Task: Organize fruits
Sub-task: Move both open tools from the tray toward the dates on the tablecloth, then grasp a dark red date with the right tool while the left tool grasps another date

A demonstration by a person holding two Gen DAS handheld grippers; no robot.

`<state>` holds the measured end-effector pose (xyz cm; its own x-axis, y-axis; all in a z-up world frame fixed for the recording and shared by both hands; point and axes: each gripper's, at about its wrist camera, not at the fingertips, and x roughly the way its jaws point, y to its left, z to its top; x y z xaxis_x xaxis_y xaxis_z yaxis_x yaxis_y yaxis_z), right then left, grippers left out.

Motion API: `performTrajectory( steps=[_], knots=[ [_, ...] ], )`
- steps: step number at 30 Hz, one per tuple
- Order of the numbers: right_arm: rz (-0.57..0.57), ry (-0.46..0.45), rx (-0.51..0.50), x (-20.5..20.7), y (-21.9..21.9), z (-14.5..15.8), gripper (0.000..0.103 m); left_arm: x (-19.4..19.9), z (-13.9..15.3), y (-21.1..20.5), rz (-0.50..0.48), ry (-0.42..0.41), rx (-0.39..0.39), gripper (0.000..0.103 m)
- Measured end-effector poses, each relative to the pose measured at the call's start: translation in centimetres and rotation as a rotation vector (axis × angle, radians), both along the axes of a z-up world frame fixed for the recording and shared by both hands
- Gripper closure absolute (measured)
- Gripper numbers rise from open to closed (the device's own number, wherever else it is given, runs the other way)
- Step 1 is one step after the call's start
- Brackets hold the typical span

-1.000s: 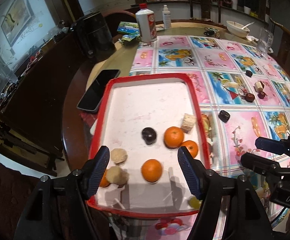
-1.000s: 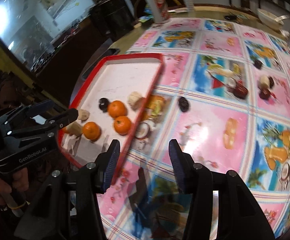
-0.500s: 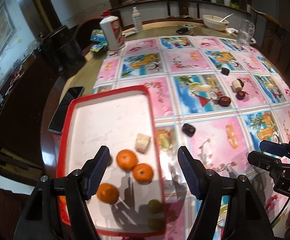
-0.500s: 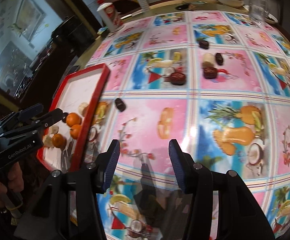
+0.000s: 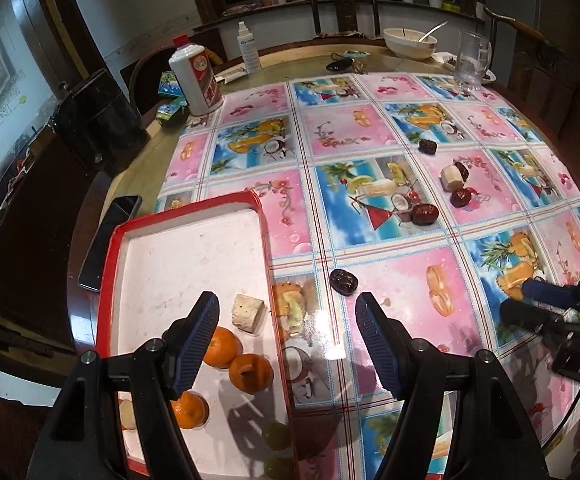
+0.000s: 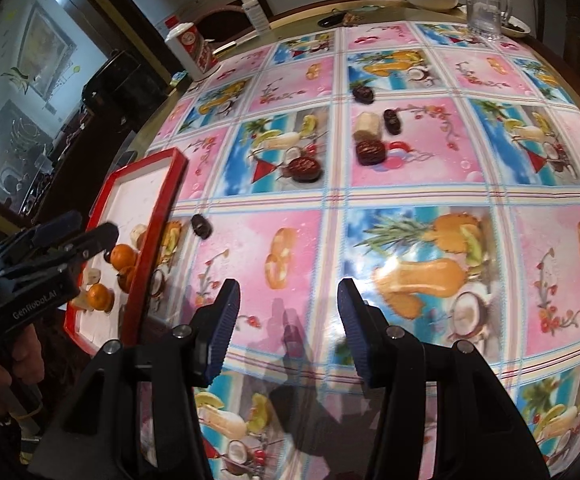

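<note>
- The left gripper was held above the right rim of the red tray, its jaws spread wide with nothing between them.
- The right gripper was held over bare patterned cloth on the counter, its jaws likewise wide apart and empty.
- Three oranges were seen clustered at the near end of the tray, two of them touching, with a pale cut fruit piece just beyond them.
- Two green grapes were seen at the tray's near right edge; whether they lay inside the rim could not be told.
- A dark date lay on the cloth just to the right of the tray, apart from its rim.
- Farther across the counter, a loose group was seen: a pale banana chunk touching one dark date, with three more dates near it.
- A black phone lay beside the tray's left edge.
- A white bottle, a bowl and a glass mug were seen at the far side.
</note>
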<state>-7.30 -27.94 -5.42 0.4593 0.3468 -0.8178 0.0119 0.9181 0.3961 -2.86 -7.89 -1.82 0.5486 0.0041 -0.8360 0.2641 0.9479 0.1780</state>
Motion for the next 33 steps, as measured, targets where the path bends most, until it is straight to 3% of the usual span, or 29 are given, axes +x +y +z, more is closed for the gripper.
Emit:
performTrajectory(
  steps=[10, 19, 26, 30, 33],
  knots=[
    [-0.091, -0.003, -0.07, 3.9, -5.6, -0.6, 0.051, 0.6, -1.7, 0.7, -0.002, 0.046, 0.026, 0.032],
    [0.032, -0.001, -0.136, 10.0, -2.8, -2.9, 0.051, 1.5, -1.8, 1.4, 0.016, 0.059, 0.044, 0.032],
    [0.043, 0.001, -0.192, 12.5, -1.6, -4.7, 0.054, 2.5, -1.5, 1.0, 0.015, 0.069, 0.043, 0.032],
    [0.03, 0.004, -0.212, 13.1, -1.7, -5.2, 0.08, 3.7, -1.3, -1.1, -0.041, 0.059, 0.021, 0.032],
    [0.019, 0.009, -0.187, 12.7, -2.6, -5.1, 0.081, 5.1, -1.9, -3.0, -0.079, 0.065, 0.002, 0.032]
  ],
)
